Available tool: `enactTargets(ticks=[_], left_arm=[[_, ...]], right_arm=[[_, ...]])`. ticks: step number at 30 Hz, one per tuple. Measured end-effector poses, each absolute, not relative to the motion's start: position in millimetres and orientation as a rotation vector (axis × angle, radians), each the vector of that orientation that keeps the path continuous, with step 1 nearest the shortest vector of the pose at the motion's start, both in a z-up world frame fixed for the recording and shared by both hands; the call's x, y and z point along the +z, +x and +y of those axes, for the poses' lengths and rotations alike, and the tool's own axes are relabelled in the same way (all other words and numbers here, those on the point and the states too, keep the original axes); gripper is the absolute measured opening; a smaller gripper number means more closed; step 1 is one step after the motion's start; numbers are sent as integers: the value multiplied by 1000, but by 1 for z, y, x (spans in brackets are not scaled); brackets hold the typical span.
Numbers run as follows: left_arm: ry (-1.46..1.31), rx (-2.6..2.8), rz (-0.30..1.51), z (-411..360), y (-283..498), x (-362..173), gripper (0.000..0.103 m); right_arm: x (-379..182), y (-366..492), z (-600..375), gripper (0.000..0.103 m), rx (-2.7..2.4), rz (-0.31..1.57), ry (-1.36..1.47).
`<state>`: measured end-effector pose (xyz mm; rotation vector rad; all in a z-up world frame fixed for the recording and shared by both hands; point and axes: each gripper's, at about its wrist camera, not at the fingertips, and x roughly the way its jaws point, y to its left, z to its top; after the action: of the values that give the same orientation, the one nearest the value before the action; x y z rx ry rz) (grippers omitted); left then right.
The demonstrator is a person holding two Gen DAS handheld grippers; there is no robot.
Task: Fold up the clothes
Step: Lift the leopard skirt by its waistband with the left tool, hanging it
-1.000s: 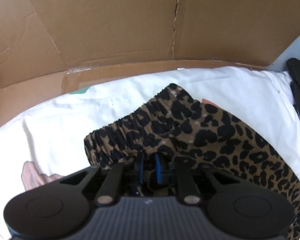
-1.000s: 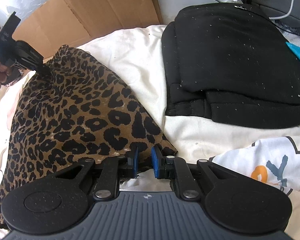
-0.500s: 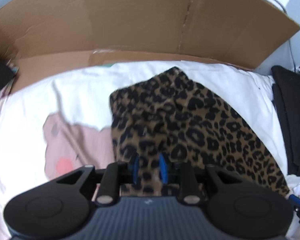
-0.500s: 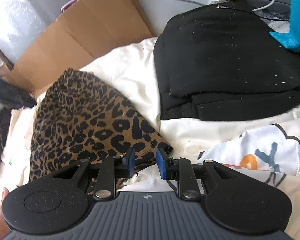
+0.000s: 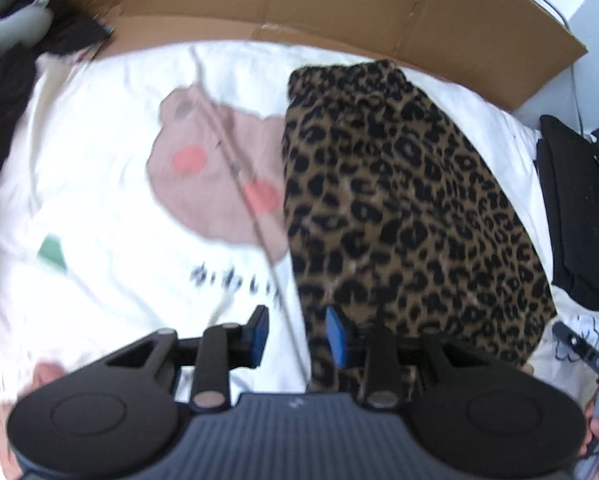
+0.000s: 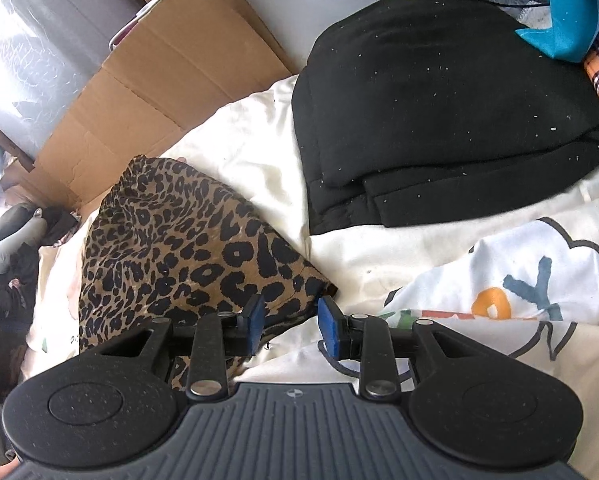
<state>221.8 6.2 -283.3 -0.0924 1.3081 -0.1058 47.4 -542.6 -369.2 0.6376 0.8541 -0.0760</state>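
Both claws have just been opening, left gripper (image 5: 296, 334) and right gripper (image 6: 288, 324) released with nothing clamped, and the folded leopard skirt (image 5: 399, 208) lies flat on the white sheet (image 5: 99, 160) beside the black garment (image 6: 439, 100).

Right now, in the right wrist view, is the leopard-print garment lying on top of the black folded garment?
No. The leopard-print garment lies on the cream sheet, apart from the black folded garment.

Left wrist view smeared; near edges of fabric hidden.
Black lettering on white printed sheet (image 5: 235, 280) blurred unreadable; leopard-print folded garment's (image 5: 399, 208) near hem covered by black gripper body; black folded garment (image 5: 575, 216) cut off at right edge.
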Motion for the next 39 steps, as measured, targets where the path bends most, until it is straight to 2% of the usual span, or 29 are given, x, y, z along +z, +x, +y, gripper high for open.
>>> enactTargets(ticks=[6, 10, 14, 29, 34, 39], left_arm=[[-190, -92, 1339, 18, 175, -293, 39], [-278, -84, 1345, 24, 144, -308, 48], [-381, -56, 1360, 33, 120, -329, 48], [-680, -47, 1360, 55, 84, -386, 53], [-802, -64, 1313, 61, 73, -401, 59], [-897, -111, 1281, 68, 70, -407, 56]], right_arm=[[-373, 45, -549, 37, -84, 841, 706], [-375, 48, -553, 37, -88, 837, 740], [-380, 53, -557, 37, -111, 846, 749], [-385, 52, -551, 37, -112, 871, 741], [-385, 50, -550, 36, -106, 873, 734], [-386, 48, -551, 36, -105, 867, 747]])
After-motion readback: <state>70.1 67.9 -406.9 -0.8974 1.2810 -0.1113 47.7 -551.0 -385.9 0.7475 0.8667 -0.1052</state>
